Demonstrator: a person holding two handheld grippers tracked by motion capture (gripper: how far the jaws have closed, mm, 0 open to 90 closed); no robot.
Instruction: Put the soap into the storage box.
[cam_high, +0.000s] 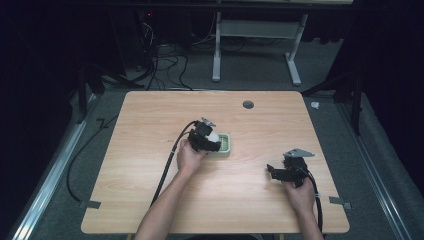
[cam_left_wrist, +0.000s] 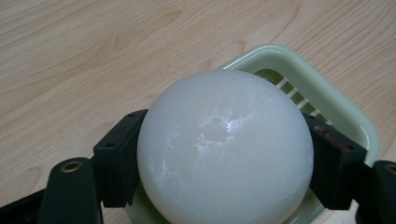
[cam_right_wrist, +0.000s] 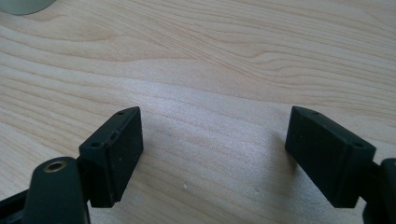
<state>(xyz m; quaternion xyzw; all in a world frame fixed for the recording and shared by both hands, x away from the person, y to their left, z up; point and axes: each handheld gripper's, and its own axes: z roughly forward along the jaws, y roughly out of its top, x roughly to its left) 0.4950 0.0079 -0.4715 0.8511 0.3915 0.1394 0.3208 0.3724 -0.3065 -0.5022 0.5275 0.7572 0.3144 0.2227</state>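
At the centre of the wooden desk (cam_high: 150, 165), the left gripper (cam_high: 206, 136) clamps its fingers (cam_left_wrist: 119, 158) across the widest part of a smooth, rigid-looking, probably slippery white ball (cam_left_wrist: 224, 147) above a pale green slotted tray (cam_left_wrist: 327, 100), while the right gripper (cam_high: 282, 171), at 4 o'clock, gapes wide and empty.

White ball (cam_left_wrist: 224, 149), smooth and matte with a few scuffy shiny patches, was clamped on both sides between the left gripper (cam_high: 209, 140) jaws. Sat right over the pale green tray (cam_left_wrist: 327, 100), a squarish little thing with rounded corners and a slotted floor. Tray lay flat near the middle of the wooden table (cam_high: 150, 125).
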